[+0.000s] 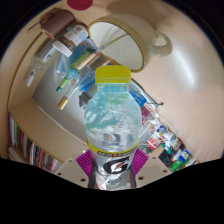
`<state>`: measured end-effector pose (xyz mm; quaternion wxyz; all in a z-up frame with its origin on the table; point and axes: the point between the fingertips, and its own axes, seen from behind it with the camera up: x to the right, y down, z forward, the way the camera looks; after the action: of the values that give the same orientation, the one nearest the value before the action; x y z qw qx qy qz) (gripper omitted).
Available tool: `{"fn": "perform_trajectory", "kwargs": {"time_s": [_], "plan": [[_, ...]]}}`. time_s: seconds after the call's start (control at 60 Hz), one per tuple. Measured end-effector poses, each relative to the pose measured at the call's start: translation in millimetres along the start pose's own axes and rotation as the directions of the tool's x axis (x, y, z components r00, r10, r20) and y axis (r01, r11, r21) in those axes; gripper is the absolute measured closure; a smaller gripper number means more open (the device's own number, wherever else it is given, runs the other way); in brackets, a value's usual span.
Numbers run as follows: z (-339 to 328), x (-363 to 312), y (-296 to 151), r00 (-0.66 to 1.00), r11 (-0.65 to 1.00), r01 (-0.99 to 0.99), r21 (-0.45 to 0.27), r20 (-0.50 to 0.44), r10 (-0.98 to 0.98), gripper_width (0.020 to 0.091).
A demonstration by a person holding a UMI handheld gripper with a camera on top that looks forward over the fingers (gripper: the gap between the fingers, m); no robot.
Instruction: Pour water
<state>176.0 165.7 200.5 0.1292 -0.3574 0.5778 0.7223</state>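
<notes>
The tool (110, 168) has a Gatorade bottle (109, 125) clamped between its two pink pads (88, 160), squeezing it down low around the black label, so the bottle sticks straight out ahead of the fingers with its yellow cap (113, 75) still on at the far end. The whole scene looks tilted, so I'd guess the bottle is lifted off the table (40, 50) and being swung around, but I can't tell how high. It's clear plastic with what looks like water inside, not full as far as I can see. My take on handling: thin soft-walled plastic, so it'll dent if you squeeze hard, and it's smooth enough to slip or twist when tipped. Grabbing it low at the label seems okay, though a partly filled bottle will slosh and shift weight as it tilts. The cap has to come off before anything pours. Count-wise: one bottle in the grip, one cap. Beyond it there's one white cup (160, 41) near a round white rim, plus clutter I can't make out.
</notes>
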Motion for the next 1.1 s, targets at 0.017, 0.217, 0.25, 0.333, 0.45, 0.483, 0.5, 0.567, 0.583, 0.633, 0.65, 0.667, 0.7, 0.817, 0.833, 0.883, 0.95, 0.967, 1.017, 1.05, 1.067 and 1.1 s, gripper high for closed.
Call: {"fn": "perform_trajectory", "kwargs": {"time_s": [0.017, 0.217, 0.25, 0.333, 0.45, 0.483, 0.5, 0.567, 0.583, 0.633, 0.65, 0.667, 0.7, 0.817, 0.833, 0.883, 0.95, 0.967, 1.017, 1.05, 1.067, 1.1], "plan": [[-2, -1, -1, 1.000, 1.000, -0.008, 0.004, 0.000, 0.008, 0.0629], [1, -11, -2, 0.999, 0.999, -0.046, 0.005, 0.021, 0.046, 0.0630], [2, -10, -1, 0.999, 0.999, -0.035, -0.002, 0.016, 0.035, 0.0631], [5, -7, 7, 0.999, 0.999, 0.028, -0.031, -0.014, -0.028, 0.0630], [1, -5, 25, 0.919, 0.923, 0.370, -0.105, -0.106, -0.380, 0.0630], [-2, -15, 32, 0.850, 0.855, 0.501, -0.135, -0.108, -0.515, 0.0631], [-3, -22, 35, 0.807, 0.811, 0.566, -0.146, -0.104, -0.582, 0.0631], [-11, -67, 51, 0.578, 0.583, 0.802, -0.128, -0.082, -0.812, 0.0626], [-13, -85, 52, 0.511, 0.517, 0.849, -0.107, -0.077, -0.856, 0.0628], [-17, -138, 59, 0.297, 0.300, 0.953, -0.042, -0.062, -0.953, 0.0630], [-21, -156, 60, 0.226, 0.228, 0.973, -0.023, -0.061, -0.972, 0.0629], [-24, -174, 60, 0.159, 0.159, 0.987, -0.003, -0.064, -0.985, 0.0628], [-37, -210, 44, 0.028, 0.025, 0.999, 0.041, -0.055, -0.998, 0.0629], [-64, -290, 12, -0.350, -0.388, 0.918, 0.088, -0.283, -0.893, 0.0627], [-69, -297, -1, -0.391, -0.435, 0.897, 0.080, -0.317, -0.864, 0.0628], [-77, -304, -45, -0.483, -0.540, 0.841, 0.023, -0.414, -0.771, 0.0628], [-94, -289, -112, -0.557, -0.603, 0.793, -0.083, -0.501, -0.662, 0.0628], [-98, -283, -129, -0.568, -0.607, 0.787, -0.111, -0.515, -0.642, 0.0626], [-108, -257, -174, -0.599, -0.608, 0.770, -0.191, -0.541, -0.590, 0.0621], [-110, -235, -203, -0.621, -0.605, 0.759, -0.241, -0.546, -0.562, 0.0618], [-113, -226, -215, -0.633, -0.603, 0.753, -0.263, -0.542, -0.553, 0.0619], [-117, -209, -233, -0.650, -0.603, 0.741, -0.295, -0.537, -0.537, 0.0615]]}}
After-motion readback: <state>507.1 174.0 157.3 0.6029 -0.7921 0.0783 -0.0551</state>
